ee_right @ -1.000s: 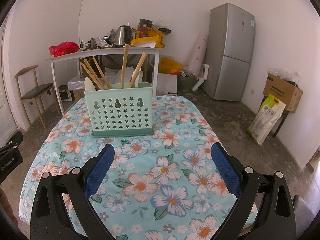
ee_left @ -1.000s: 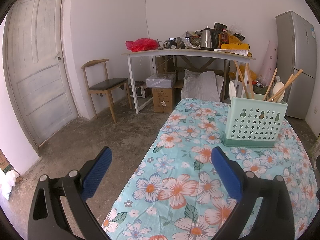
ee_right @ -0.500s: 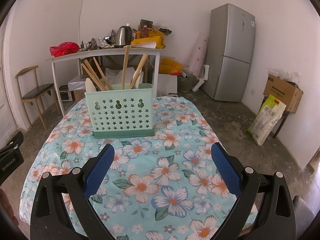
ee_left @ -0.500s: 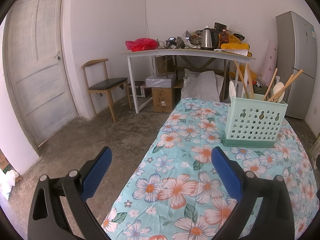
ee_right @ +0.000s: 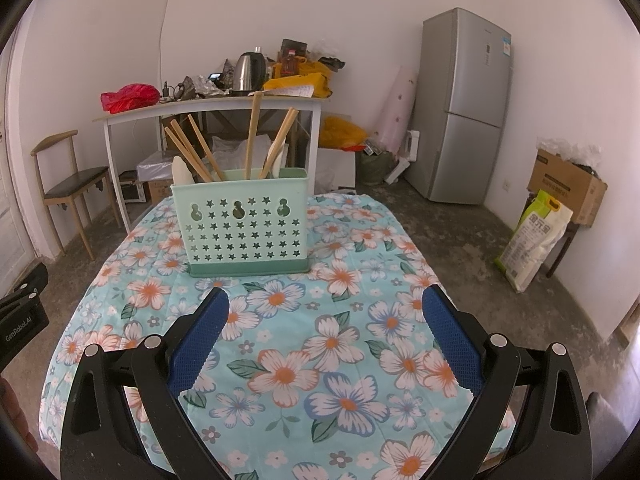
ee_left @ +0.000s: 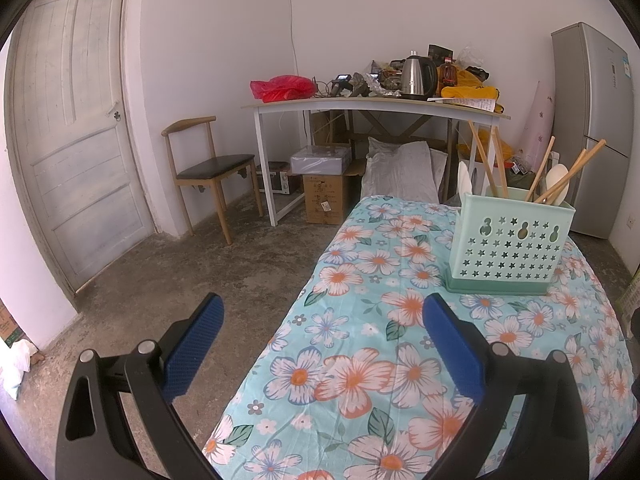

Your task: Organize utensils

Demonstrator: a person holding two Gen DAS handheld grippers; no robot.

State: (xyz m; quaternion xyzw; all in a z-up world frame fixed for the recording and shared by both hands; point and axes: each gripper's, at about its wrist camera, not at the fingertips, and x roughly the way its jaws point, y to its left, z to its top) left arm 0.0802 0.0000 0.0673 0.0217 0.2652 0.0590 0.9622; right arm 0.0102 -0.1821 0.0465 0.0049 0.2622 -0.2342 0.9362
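A mint green utensil holder (ee_right: 244, 224) with star holes stands on the floral tablecloth (ee_right: 320, 340). It holds several wooden chopsticks (ee_right: 253, 136) and white spoons (ee_right: 181, 170). It also shows at the right of the left wrist view (ee_left: 510, 240). My right gripper (ee_right: 325, 308) is open and empty, just in front of the holder. My left gripper (ee_left: 322, 318) is open and empty, over the table's left edge, to the left of the holder.
A white desk (ee_left: 372, 106) with a kettle (ee_left: 418, 76) and clutter stands at the back. A wooden chair (ee_left: 208, 168) and a door (ee_left: 76, 128) are to the left. A grey fridge (ee_right: 466, 108), a rice bag (ee_right: 534, 240) and a cardboard box (ee_right: 568, 188) are to the right.
Almost nothing has changed. The right wrist view has shifted very slightly; both grippers stay open and empty.
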